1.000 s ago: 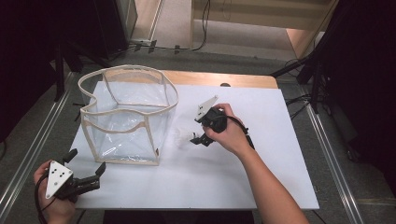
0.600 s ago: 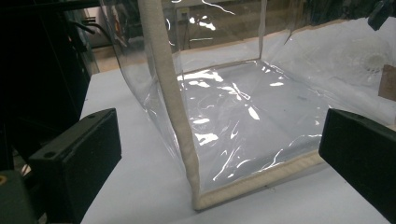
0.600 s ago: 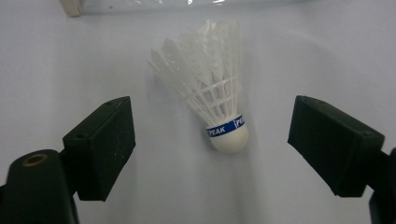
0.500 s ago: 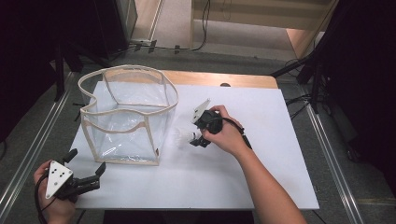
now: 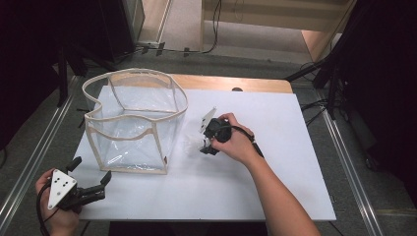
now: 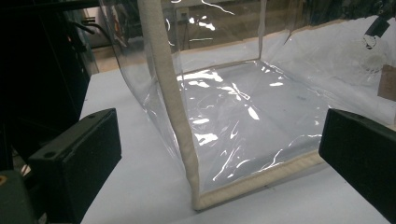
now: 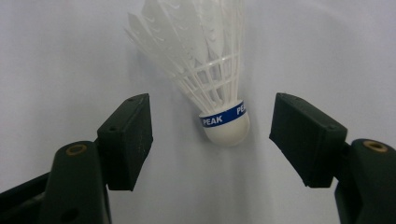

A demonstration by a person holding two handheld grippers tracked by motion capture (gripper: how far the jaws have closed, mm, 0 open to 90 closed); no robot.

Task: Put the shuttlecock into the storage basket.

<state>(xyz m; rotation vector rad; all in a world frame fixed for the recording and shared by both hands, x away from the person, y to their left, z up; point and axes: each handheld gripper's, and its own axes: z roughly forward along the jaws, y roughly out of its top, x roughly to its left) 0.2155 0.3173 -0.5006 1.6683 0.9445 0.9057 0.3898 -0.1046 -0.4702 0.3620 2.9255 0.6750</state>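
A white shuttlecock (image 7: 212,70) with a blue band lies on the white table, its cork tip between the jaws of my right gripper (image 7: 212,140). The jaws have just been closing, and a gap still shows on both sides of the cork. In the high view the shuttlecock (image 5: 191,145) lies just right of a clear plastic bag (image 5: 133,123) with cream trim, with the right gripper (image 5: 205,146) at its base. My left gripper (image 5: 91,177) rests open near the table's front left corner, pointing at the bag's near corner (image 6: 187,154).
The white board (image 5: 255,196) covers the table, with a wooden strip (image 5: 236,83) along its far edge. Dark stands and cables surround the table. A metal rail (image 5: 354,167) runs along the right side.
The right hand has shifted slightly towards the shuttlecock and its jaws have narrowed around the cork. The left hand has stayed put.
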